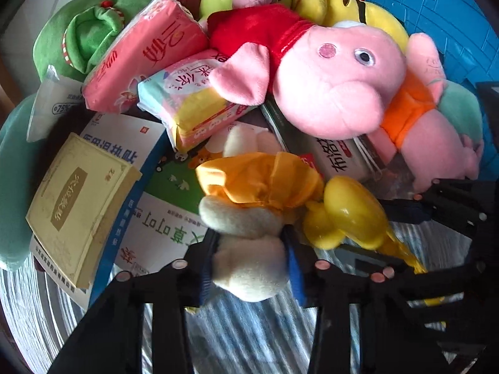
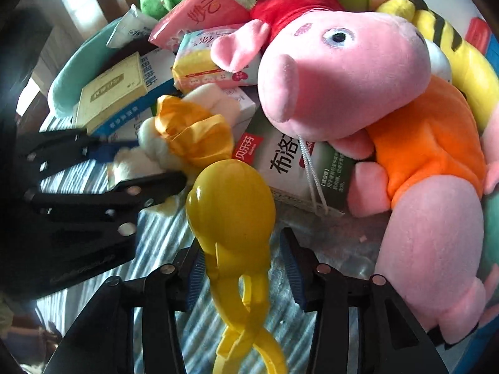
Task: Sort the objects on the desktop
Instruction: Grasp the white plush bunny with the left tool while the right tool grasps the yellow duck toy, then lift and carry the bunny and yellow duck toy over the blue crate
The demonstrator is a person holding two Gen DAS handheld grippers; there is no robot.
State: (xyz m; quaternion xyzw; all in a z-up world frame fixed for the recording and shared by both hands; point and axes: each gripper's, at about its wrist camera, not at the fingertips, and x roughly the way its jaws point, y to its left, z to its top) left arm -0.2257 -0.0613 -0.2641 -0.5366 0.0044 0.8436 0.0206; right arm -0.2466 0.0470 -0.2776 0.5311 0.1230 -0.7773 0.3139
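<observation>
A cream plush toy [image 1: 249,280] wrapped in orange-yellow fabric [image 1: 259,177] lies at the near edge of the pile. My left gripper [image 1: 249,265] is shut on its lower part, with both blue pads pressed into the plush. In the right wrist view the same gripper [image 2: 137,168] comes in from the left onto the plush [image 2: 152,146]. A yellow plastic ball-shaped clamp [image 2: 230,199] with loop handles lies on the striped cloth. My right gripper [image 2: 244,272] is shut on its neck. In the left wrist view that gripper [image 1: 365,230] holds the clamp [image 1: 352,208] just right of the plush.
The pile behind holds a pink pig plush in red [image 1: 327,78], another in orange [image 1: 414,118], tissue packs [image 1: 146,53], medicine boxes [image 1: 81,205], a green plush [image 1: 87,31] and a yellow striped plush [image 1: 349,6]. A blue basket [image 1: 436,15] stands far right. Striped cloth [image 1: 249,336] covers the table.
</observation>
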